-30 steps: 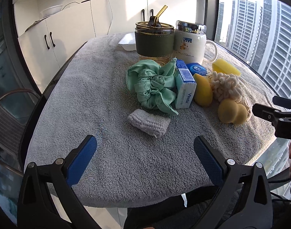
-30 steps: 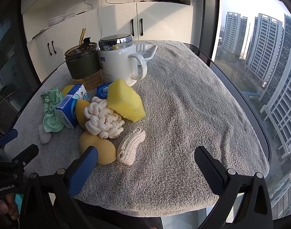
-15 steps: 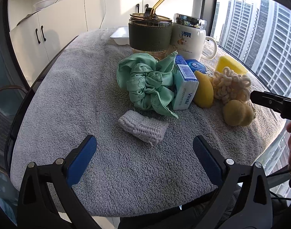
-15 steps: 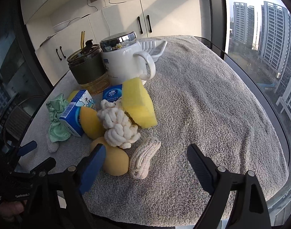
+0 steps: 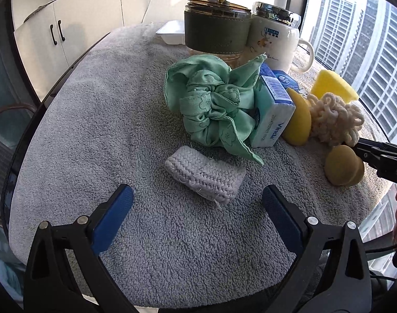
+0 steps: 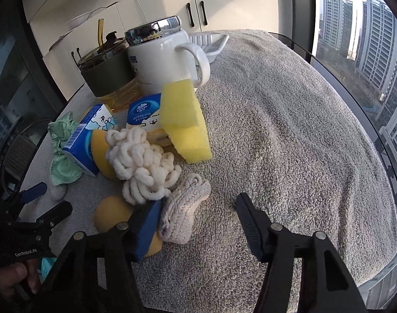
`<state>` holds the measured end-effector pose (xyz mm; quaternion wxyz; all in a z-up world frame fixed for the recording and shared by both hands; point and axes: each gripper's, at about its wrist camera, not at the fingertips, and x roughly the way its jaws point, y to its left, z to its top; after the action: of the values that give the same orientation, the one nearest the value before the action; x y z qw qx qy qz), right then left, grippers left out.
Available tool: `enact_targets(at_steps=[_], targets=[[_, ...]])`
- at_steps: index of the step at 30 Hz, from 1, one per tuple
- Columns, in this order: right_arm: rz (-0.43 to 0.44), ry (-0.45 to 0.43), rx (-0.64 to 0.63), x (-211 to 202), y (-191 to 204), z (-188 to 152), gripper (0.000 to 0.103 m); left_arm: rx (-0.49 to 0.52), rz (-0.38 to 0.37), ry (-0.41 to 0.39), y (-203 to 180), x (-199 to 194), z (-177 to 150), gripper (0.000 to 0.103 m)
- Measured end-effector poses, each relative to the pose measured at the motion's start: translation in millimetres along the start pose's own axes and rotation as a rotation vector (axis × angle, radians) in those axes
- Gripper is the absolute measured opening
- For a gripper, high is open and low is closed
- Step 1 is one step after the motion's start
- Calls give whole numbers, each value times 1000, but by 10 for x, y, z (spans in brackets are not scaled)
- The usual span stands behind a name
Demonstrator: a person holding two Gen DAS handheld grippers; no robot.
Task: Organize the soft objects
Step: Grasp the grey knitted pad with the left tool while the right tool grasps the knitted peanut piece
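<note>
Nothing looks sorted yet: the left gripper (image 5: 197, 215) hangs wide apart just short of the grey knitted pad (image 5: 205, 178), while the right gripper (image 6: 195, 219), jaws just narrowing but not pressing, brackets the cream knitted roll (image 6: 181, 215).

Left gripper (image 5: 197, 210): black plastic frame, two angled fingers (image 5: 112, 216) faced with ribbed blue pads
Fasteners: round silver screw heads on each finger arm
Right gripper (image 6: 195, 223): same black frame, blue pad on one finger, ribbed black face on the other
Marking: white "GenRobot.AI" lettering on the left gripper's body
</note>
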<state>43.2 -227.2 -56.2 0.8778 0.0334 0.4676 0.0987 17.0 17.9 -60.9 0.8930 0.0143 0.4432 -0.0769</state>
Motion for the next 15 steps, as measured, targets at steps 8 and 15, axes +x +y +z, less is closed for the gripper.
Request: enact_targets(at_steps=[8, 15], targets=[[-2, 34, -30, 24, 51, 13, 51, -2, 17, 27, -1, 48, 91, 99], [-18, 42, -93, 22, 147, 63, 37, -31, 15, 33, 54, 93, 161, 98]])
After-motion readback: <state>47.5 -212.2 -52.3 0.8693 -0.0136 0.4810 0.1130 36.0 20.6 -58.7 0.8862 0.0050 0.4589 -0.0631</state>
